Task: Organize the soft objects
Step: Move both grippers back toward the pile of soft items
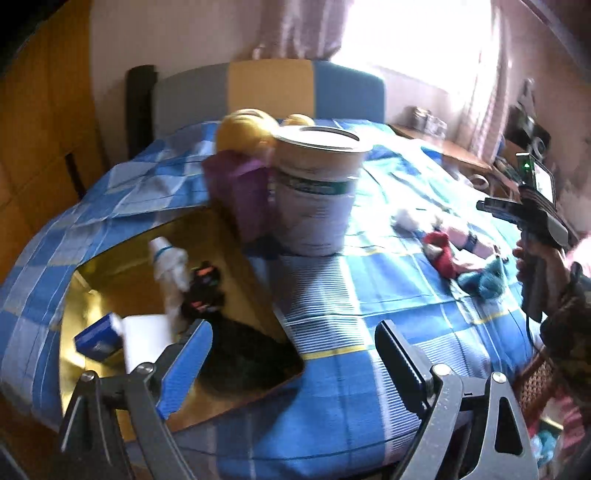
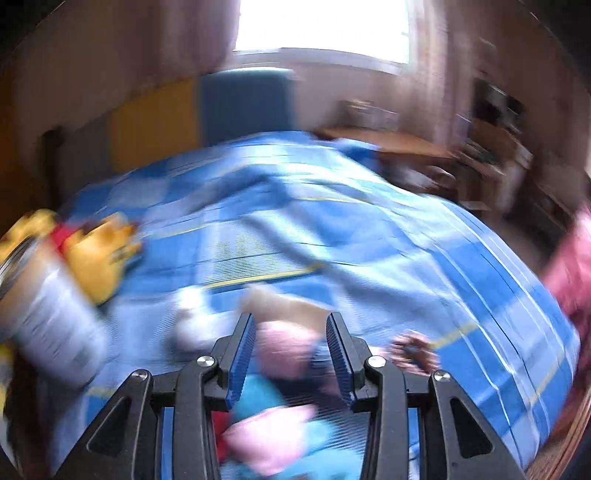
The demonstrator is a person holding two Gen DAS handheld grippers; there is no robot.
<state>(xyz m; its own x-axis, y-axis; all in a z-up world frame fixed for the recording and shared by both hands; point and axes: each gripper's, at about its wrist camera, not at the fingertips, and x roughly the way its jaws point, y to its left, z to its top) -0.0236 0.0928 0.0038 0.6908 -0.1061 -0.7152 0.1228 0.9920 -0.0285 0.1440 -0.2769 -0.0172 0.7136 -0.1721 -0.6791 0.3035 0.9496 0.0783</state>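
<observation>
1. Closest in the left wrist view: the left gripper (image 1: 291,365), its fingers (image 1: 188,365) spread wide apart with nothing between them, hanging over the near edge of the bed (image 1: 351,295).
2. The right wrist view is heavily smeared. The right gripper (image 2: 291,354) has its fingers (image 2: 242,360) parted, and a pink soft thing (image 2: 284,350) sits in the gap. Can't tell whether the pads actually touch it.
3. The bed is covered by a blue checked bedspread with thin yellow lines, a bit rumpled.
4. Just ahead of the left gripper, a gold box (image 1: 236,295) lies open on the bed with a white rolled item (image 1: 168,266), something black (image 1: 236,339) and a small blue carton (image 1: 98,338) inside.
5. Right of the box, a pile of soft toys (image 1: 458,254) (red, teal, pink, white bits) lies loose on the bedspread, with the other handheld gripper just beside it.
6. Behind the box stands a white tub (image 1: 314,192), with a yellow-haired doll (image 1: 243,158) in purple leaning right against its left side.
7. Beyond the tub: a headboard (image 1: 269,88) in grey, yellow and blue panels, pale wall, pink curtains (image 1: 299,29) and a blown-out bright window (image 1: 417,37).
8. Right of the headboard there's a wooden counter (image 1: 443,147) with small jars on it; orange-brown wood panelling sits off to the left.
</observation>
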